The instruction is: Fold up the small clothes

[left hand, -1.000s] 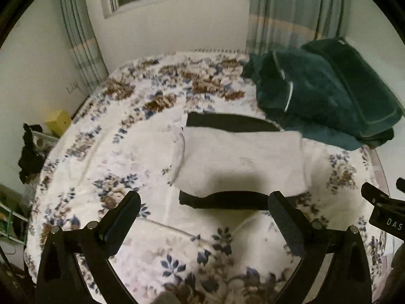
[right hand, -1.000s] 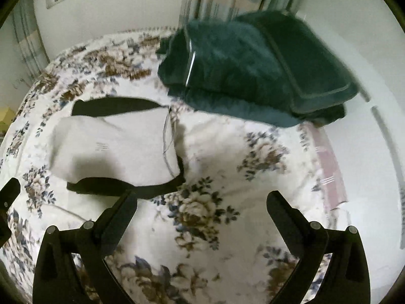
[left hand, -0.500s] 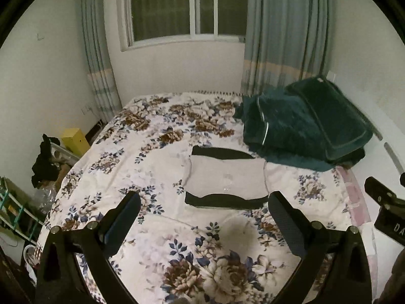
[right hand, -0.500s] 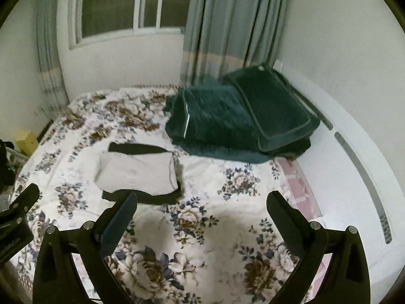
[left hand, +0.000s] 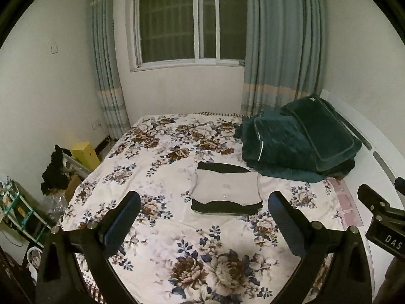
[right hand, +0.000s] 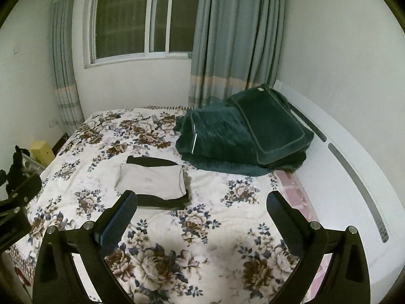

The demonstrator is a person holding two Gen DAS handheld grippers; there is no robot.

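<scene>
A folded grey garment lies on top of a folded black garment in the middle of the flowered bed. The same stack shows in the right wrist view, grey over black. My left gripper is open and empty, held well back from the stack and above the bed. My right gripper is open and empty, also well back, with the stack ahead to its left. The right gripper's body shows at the left view's right edge.
A dark green blanket and cushion pile lies at the bed's far right by the white headboard. A window with curtains is behind. A yellow box, dark clothes and a shelf stand left of the bed.
Both grippers have pulled back and up from the folded stack, so it looks smaller and farther. Both stayed open and empty. The stack has not moved.
</scene>
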